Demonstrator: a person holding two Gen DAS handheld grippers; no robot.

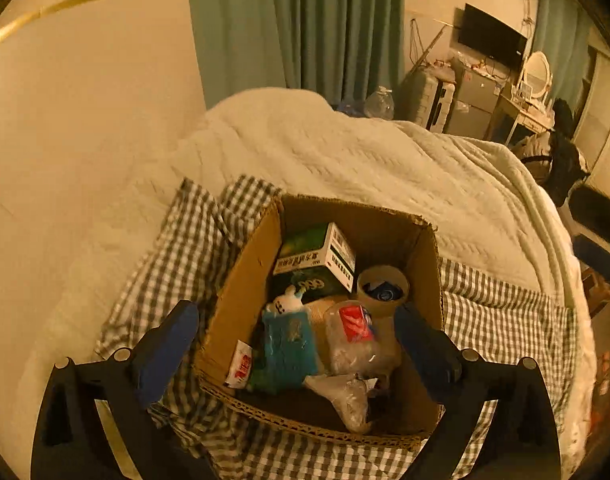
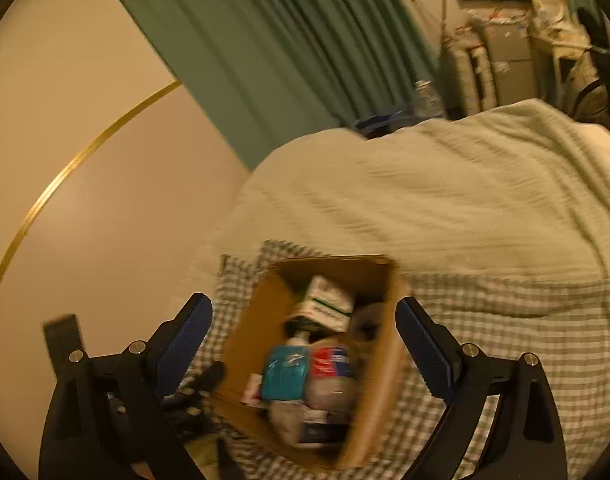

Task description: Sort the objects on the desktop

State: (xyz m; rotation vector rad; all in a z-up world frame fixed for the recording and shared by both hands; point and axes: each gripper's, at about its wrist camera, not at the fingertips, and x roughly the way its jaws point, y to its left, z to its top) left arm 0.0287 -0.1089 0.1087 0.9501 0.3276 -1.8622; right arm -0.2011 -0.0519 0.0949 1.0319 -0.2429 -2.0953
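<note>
Two grippers hang over one open cardboard box (image 1: 241,300) that sits on a green-and-white checked cloth (image 1: 505,312) spread over a bed with a pale quilted blanket (image 1: 345,152). The left gripper (image 1: 297,340) has its jaws spread wide and holds nothing: one blue pad (image 1: 165,352) lies outside the box's 9 o'clock wall, the other just inside the 3 o'clock wall. The right gripper (image 2: 305,348) also has its jaws wide apart and empty, straddling the box (image 2: 245,340) from above.

Only the left wrist view is sharp. It shows a white and green carton (image 1: 317,252) at the 12 o'clock end, a roll of brown tape (image 1: 383,288) at 2 o'clock, a teal packet (image 1: 289,344) with a small white figure (image 1: 287,300) above it at centre, a clear plastic bottle with a red label (image 1: 353,340) beside it, a red and white sachet (image 1: 241,368) against the 8 o'clock wall, and crumpled clear plastic (image 1: 349,396) at 6 o'clock. The right wrist view is blurred; the carton (image 2: 329,304) and the teal packet (image 2: 285,372) read as colour patches. It alone shows a dark shape (image 2: 193,392) on the cloth (image 2: 525,340) at 8 o'clock of the box.

Open cloth lies at 3 o'clock of the box, open blanket (image 2: 445,200) at 12 o'clock, and a plain wall (image 1: 85,120) close at 9 o'clock.
</note>
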